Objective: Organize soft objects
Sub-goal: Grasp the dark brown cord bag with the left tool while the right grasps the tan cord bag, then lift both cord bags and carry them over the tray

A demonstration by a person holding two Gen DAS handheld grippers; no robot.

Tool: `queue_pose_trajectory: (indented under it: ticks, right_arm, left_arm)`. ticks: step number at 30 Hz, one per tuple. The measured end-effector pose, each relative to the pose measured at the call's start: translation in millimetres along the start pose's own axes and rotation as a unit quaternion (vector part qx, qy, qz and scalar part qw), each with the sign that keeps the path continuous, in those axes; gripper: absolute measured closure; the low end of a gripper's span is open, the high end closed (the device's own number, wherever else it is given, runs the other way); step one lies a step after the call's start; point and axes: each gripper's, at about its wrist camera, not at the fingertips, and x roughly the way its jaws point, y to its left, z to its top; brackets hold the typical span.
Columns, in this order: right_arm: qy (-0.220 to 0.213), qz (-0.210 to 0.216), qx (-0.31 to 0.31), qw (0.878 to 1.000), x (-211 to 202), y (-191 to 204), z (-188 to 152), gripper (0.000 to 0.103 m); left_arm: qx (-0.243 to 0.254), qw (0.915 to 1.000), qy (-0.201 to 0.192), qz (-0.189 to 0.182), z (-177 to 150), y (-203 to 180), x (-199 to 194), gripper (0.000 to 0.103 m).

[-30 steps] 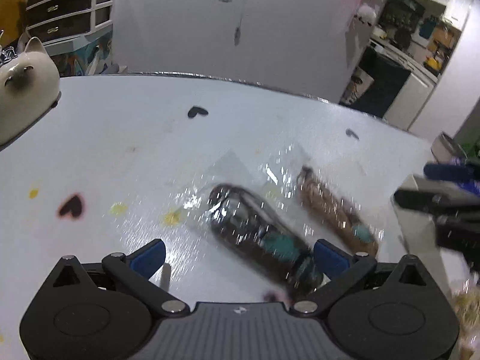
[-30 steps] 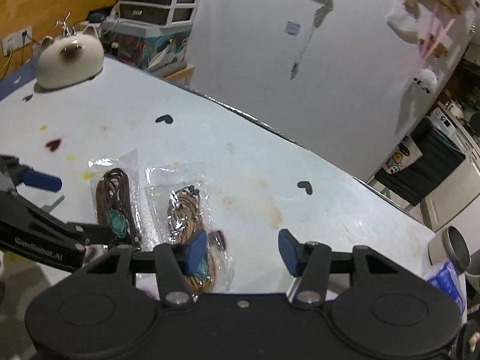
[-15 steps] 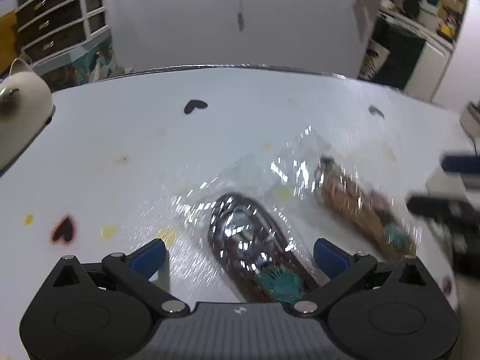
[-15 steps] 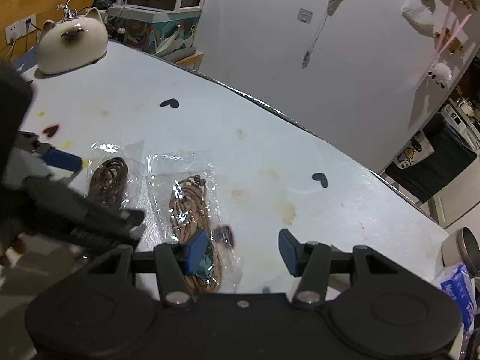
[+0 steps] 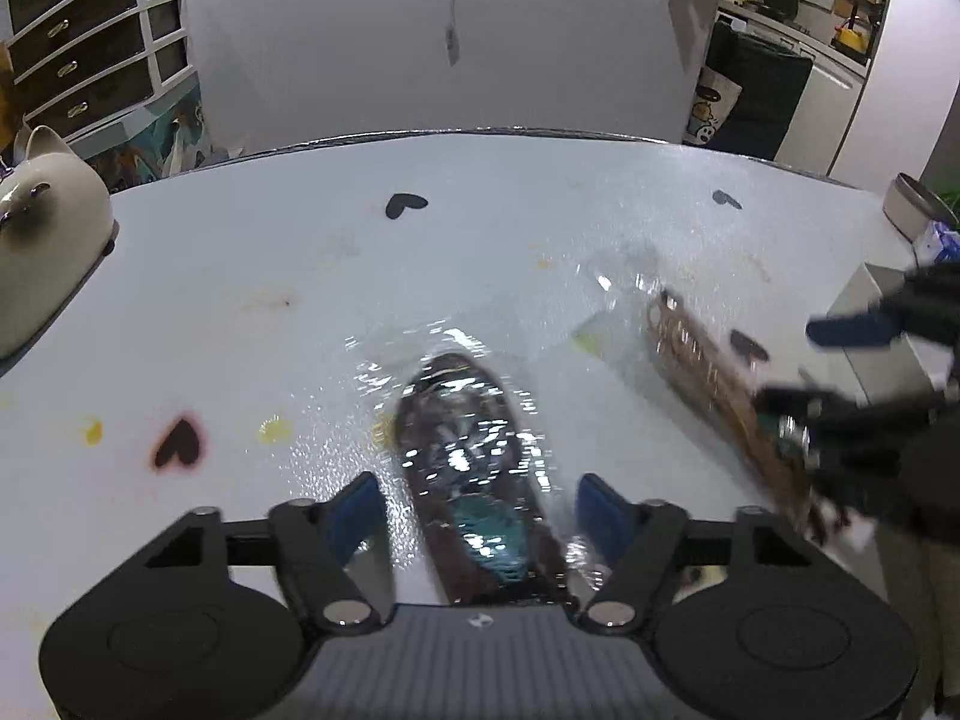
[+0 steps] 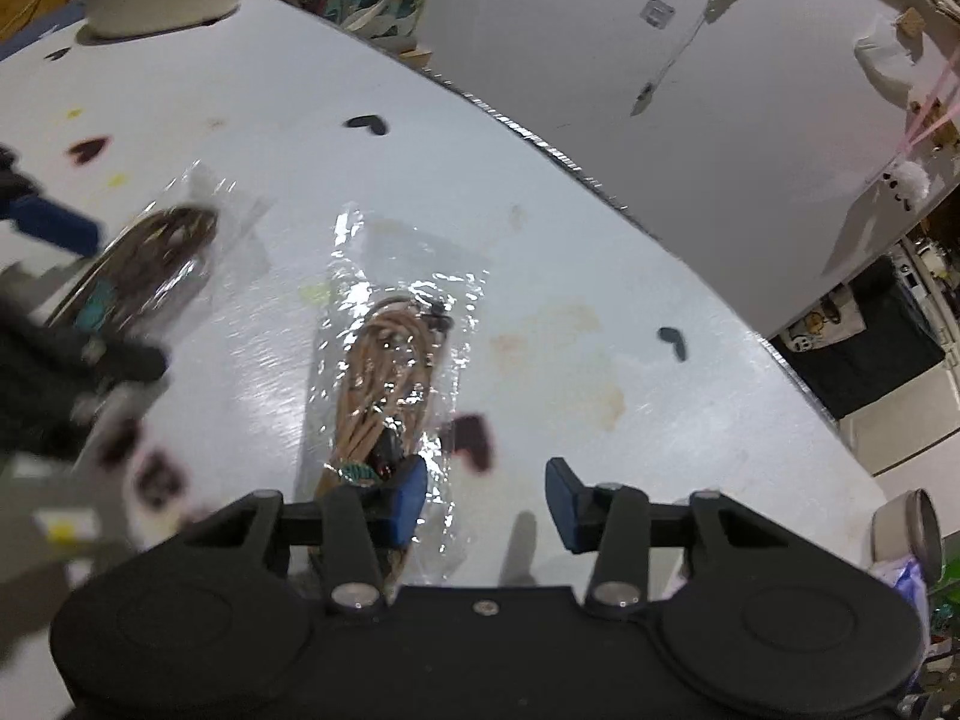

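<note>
Left gripper [image 5: 480, 504]: jaws closing, dark cord bag [image 5: 468, 456] seen between them at lower centre, pads not yet touching it. Right gripper [image 6: 486, 498]: jaws closing, nothing between; tan cord bag [image 6: 390, 372] lies on the table [image 6: 540, 228], overlapped by the left pad [image 6: 408, 498].

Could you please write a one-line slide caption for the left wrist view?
Left gripper closing, its fingers astride a bagged dark cord bundle on the white table.

A cat-shaped ceramic figure [image 5: 45, 246] sits at the table's [image 5: 540, 228] nine o'clock edge; a metal tin [image 5: 915, 207] at three o'clock.
</note>
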Motion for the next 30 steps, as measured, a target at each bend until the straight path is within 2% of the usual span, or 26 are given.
queue_pose_trajectory:
  ticks: [4,8,10,12,13,15,18,22,25,27,28,30]
  right_arm:
    - [0.008,0.038,0.016,0.999,-12.4,4.5,-3.3,0.059]
    - [-0.002,0.064,0.1,0.993,-26.4,-8.7,-1.3,0.057]
    - [-0.01,0.095,0.157,0.983,-31.7,-19.3,0.6,0.052]
    - [-0.014,0.126,0.193,0.973,-30.6,-24.5,2.7,0.037]
    - [-0.011,0.142,0.202,0.969,-28.2,-24.9,3.5,0.034]
    - [-0.002,0.158,0.194,0.968,-21.3,-19.1,5.1,0.028]
    - [0.015,0.157,0.16,0.974,-9.6,-6.8,5.0,0.027]
    - [0.029,0.154,0.158,0.975,0.7,0.1,3.3,0.03]
    - [0.032,0.149,0.153,0.976,0.7,4.3,0.3,0.035]
    - [0.029,0.142,0.15,0.978,-2.7,7.3,-2.3,0.043]
    - [0.03,0.142,0.152,0.978,-4.7,8.1,-4.1,0.047]
    - [0.025,0.139,0.159,0.977,-9.8,7.7,-7.8,0.059]
  left_arm:
    - [-0.009,0.9995,0.002,-0.031,1.3,8.3,-3.4,0.051]
    - [0.006,0.9977,0.005,-0.068,-4.6,16.5,-9.5,0.059]
    - [0.027,0.9964,0.01,-0.08,-9.7,18.3,-14.0,0.059]
    - [0.047,0.9948,0.017,-0.089,-15.7,19.6,-19.1,0.058]
    - [0.053,0.9943,0.021,-0.091,-18.5,20.5,-21.5,0.056]
    - [0.051,0.9945,0.028,-0.087,-22.9,22.8,-25.6,0.054]
    - [0.027,0.9963,0.039,-0.071,-27.5,25.9,-28.6,0.042]
    - [-0.043,0.9964,0.053,-0.05,-28.5,31.6,-29.3,0.03]
    - [-0.065,0.9955,0.06,-0.035,-26.0,29.4,-27.8,0.029]
    - [-0.057,0.9961,0.062,-0.024,-25.7,24.3,-27.3,0.032]
    - [-0.051,0.9966,0.062,-0.018,-26.1,21.9,-27.4,0.036]
    - [-0.042,0.9974,0.058,-0.012,-27.6,19.1,-29.5,0.047]
